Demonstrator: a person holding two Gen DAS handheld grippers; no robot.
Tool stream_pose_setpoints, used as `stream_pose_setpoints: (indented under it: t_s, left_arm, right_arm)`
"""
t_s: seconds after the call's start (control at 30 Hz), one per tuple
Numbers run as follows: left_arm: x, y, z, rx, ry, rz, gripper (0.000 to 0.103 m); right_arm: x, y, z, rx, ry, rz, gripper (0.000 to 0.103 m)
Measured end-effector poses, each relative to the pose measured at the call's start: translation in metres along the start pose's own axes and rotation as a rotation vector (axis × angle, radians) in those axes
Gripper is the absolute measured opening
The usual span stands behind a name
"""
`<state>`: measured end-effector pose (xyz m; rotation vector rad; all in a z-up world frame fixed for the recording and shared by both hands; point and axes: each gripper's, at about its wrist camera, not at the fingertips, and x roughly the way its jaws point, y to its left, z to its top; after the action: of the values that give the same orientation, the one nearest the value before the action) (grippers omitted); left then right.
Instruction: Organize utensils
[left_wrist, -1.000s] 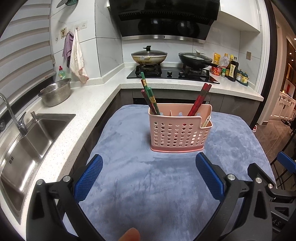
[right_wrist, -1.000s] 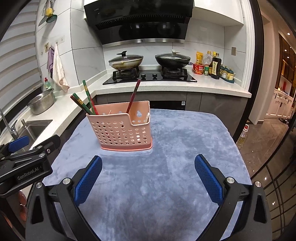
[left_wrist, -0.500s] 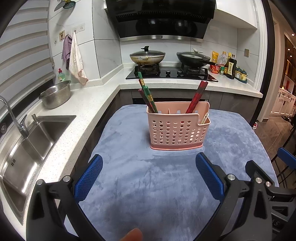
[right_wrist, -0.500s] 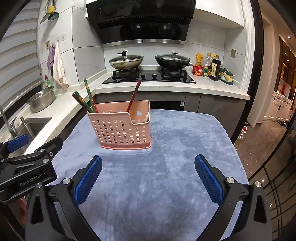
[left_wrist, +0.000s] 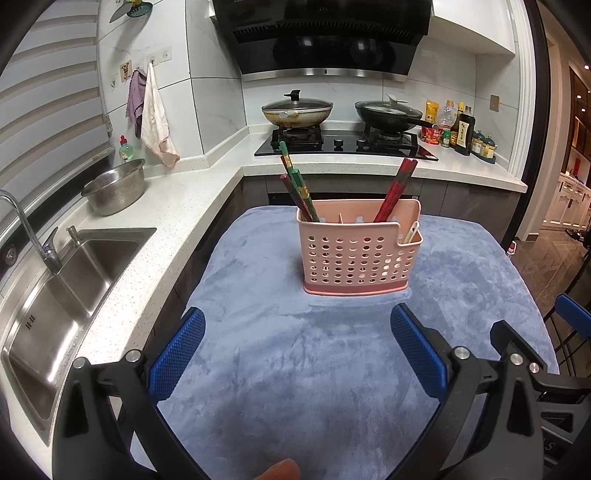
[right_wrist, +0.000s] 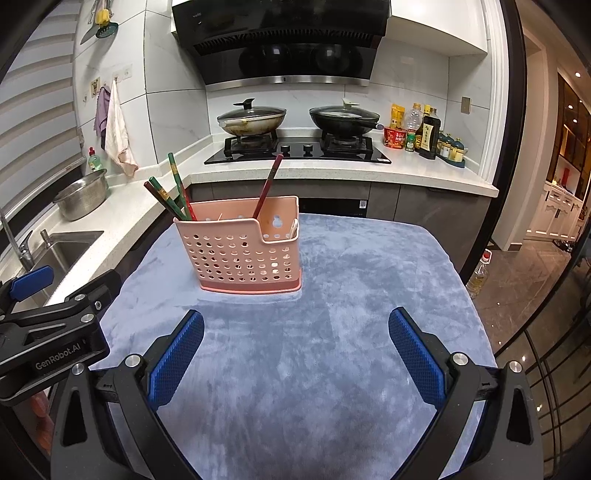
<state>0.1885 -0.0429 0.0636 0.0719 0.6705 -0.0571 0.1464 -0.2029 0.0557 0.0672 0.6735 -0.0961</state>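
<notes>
**Both grippers back off from the filled caddy**

Since a second ago I have drawn both hands slightly back and up: the pink caddy (left_wrist: 360, 254) sits a little smaller, just above centre in the left view and left of centre in the right view. It stands upright on the blue cloth (left_wrist: 332, 369), green and red chopsticks (left_wrist: 297, 184) leaning in its left compartment, red chopsticks (left_wrist: 397, 188) in the middle, a pale utensil (left_wrist: 412, 232) in the right pocket. My left gripper (left_wrist: 299, 350) and right gripper (right_wrist: 297, 350) gape wide, holding nothing. I see no loose utensils on the cloth, so I judge the sorting essentially finished.
</notes>
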Motion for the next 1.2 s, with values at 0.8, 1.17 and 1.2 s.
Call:
stream_pose_setpoints:
  t_s: [0.8, 1.17, 1.2]
  left_arm:
    - [-0.0025, 0.0025, -0.0036, 0.002, 0.015, 0.011, 0.096]
    - [-0.0013, 0.0011, -0.0034, -0.005, 0.026, 0.01, 0.096]
    - [-0.0008, 0.0023, -0.0035, -0.013, 0.031, 0.01, 0.096]
  right_arm:
    - [0.0002, -0.0001, -0.0056, 0.001, 0.008, -0.003, 0.097]
    - [-0.0002, -0.0015, -0.006, 0.001, 0.009, -0.006, 0.097]
    - [-0.0002, -0.001, -0.006, 0.001, 0.009, -0.006, 0.097]
